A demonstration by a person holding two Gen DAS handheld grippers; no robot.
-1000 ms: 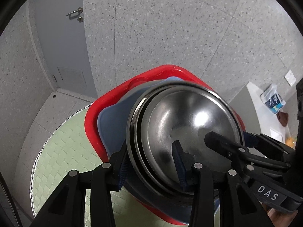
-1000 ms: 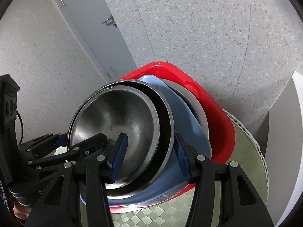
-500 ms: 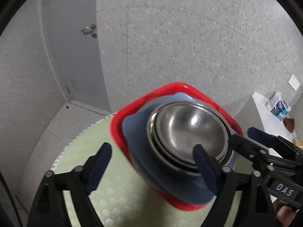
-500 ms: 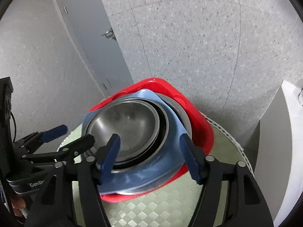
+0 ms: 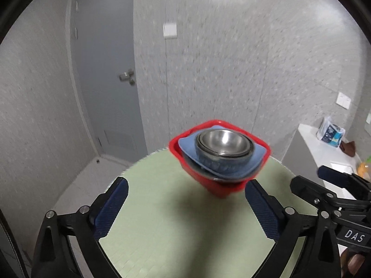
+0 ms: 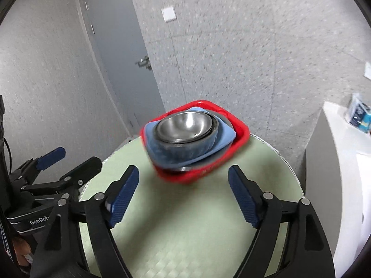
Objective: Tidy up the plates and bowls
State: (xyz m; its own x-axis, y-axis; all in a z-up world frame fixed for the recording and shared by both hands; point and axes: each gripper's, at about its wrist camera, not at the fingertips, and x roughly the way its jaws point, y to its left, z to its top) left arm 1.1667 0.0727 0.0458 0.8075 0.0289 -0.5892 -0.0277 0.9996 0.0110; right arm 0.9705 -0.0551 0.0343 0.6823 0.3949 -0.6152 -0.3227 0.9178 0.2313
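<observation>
Stack sits near the far edge of the round worktop (image 5: 162, 220): steel bowls (image 5: 223, 142) nested in blue dish (image 5: 231, 164) inside red basin (image 5: 220, 187). I see left tool (image 5: 185, 210) and right tool (image 6: 183, 197) both spread wide, holding nothing, clear of the stack.

Speckled grey walls (image 5: 220, 69) meet a grey door (image 5: 104, 81) with a lever handle (image 5: 126, 76); a white switch plate (image 5: 169, 30) sits beside it.
</observation>
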